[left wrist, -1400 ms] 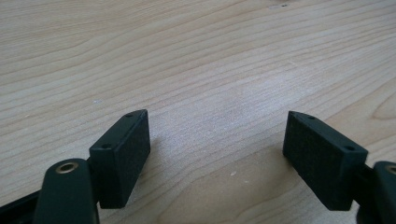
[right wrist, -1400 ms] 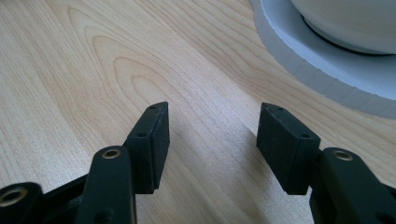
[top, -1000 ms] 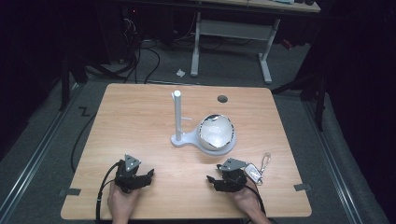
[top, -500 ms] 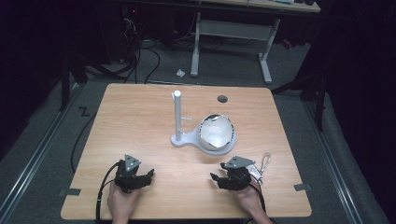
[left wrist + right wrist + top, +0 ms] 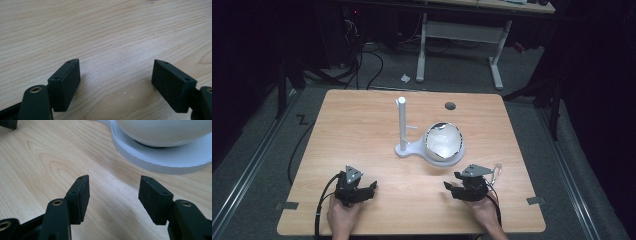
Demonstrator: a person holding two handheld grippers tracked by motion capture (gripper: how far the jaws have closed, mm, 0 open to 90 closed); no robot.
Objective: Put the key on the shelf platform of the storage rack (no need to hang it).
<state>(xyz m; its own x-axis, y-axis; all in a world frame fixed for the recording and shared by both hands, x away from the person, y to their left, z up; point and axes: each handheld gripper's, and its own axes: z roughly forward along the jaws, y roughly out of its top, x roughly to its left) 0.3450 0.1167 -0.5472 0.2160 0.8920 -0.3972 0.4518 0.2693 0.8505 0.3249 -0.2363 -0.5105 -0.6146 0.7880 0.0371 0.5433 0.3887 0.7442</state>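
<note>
On the wooden counter (image 5: 362, 130), near its middle and a little toward the right edge, a white stand (image 5: 412, 149) carries a rounded white bowl-like thing (image 5: 443, 141) on its flat disc base, while its thin post (image 5: 402, 122) rises upright from the narrow left end of that base; the base's long axis runs roughly parallel to the counter's near edge. A small dark round hole (image 5: 450, 106) sits toward the far right corner. Near the front edge, the left gripper (image 5: 368, 190) rests toward the left corner with its jaws spread wide over bare wood (image 5: 115, 50). The right gripper (image 5: 452, 189) lies toward the right corner, jaws also spread and empty; its own view adds the disc's ribbed rim (image 5: 160, 165) and the bowl's underside (image 5: 162, 131) close ahead. No writing can be read anywhere.
</note>
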